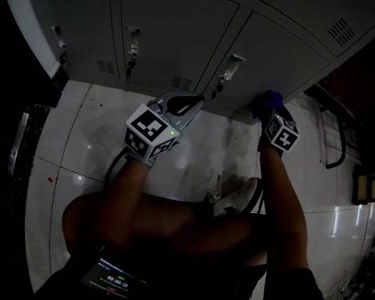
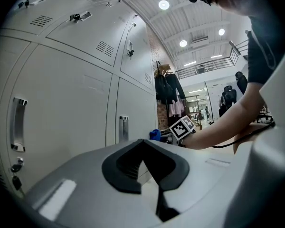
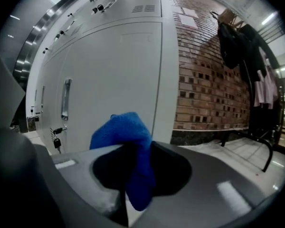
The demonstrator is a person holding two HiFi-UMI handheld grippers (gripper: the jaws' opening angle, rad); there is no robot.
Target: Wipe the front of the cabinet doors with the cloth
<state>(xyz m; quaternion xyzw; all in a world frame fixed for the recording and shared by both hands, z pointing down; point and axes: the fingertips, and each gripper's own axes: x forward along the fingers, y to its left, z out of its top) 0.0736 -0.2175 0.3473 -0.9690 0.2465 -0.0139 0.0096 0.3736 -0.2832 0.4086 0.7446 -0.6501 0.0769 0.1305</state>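
Now my right gripper [image 3: 129, 186] pinches the blue cloth [image 3: 123, 132] near the cabinet doors [image 3: 109, 70]. My left gripper [image 2: 145, 161] is closed, empty. Coats [image 3: 233, 42] hang beyond.

I log a bright blue cloth [image 3: 125, 133] against pale grey cabinet doors [image 3: 109, 75]. Right of them I note a red-brown brick wall [image 3: 211, 75]. Marker cubes [image 1: 150, 132]: black-and-white squares.

The cabinet [image 1: 175, 30] runs off the head view's top edge. At the cabinet's foot, the cloth [image 1: 270, 99] is partly hidden behind the right gripper [image 1: 272, 116], whose jaws that view does not show
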